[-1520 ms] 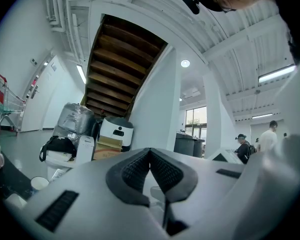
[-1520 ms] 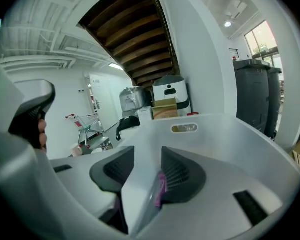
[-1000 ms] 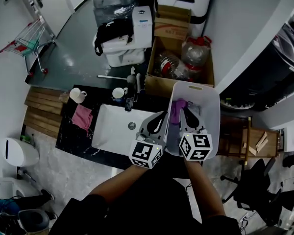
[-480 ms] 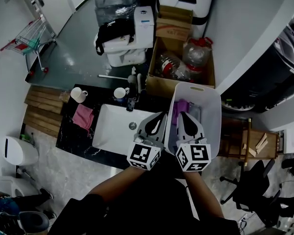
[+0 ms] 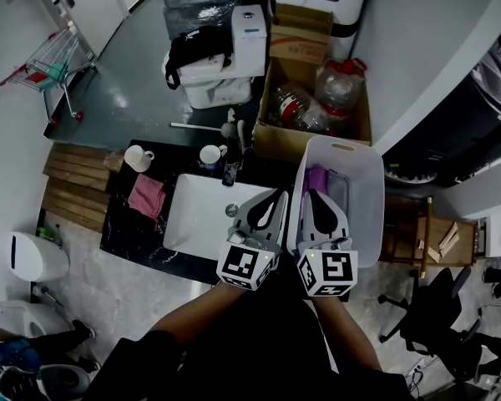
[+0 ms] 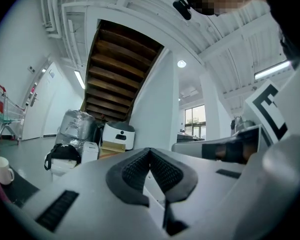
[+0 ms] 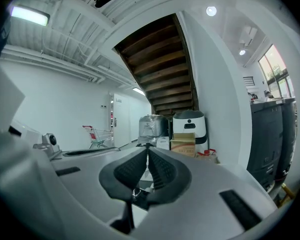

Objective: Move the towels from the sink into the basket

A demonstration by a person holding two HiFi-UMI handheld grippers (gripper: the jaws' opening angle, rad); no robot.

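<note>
Ahead of hand-held gripper (image 5: 314,195), towel (image 5: 317,176) (purple)

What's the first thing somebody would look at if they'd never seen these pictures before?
Probably the two black-and-white marker cubes low in the head view, on the left gripper and right gripper, whose fingers are shut on nothing. Then the purple towel in the white basket right of the sink, and a pink towel on the dark counter left of it.
</note>
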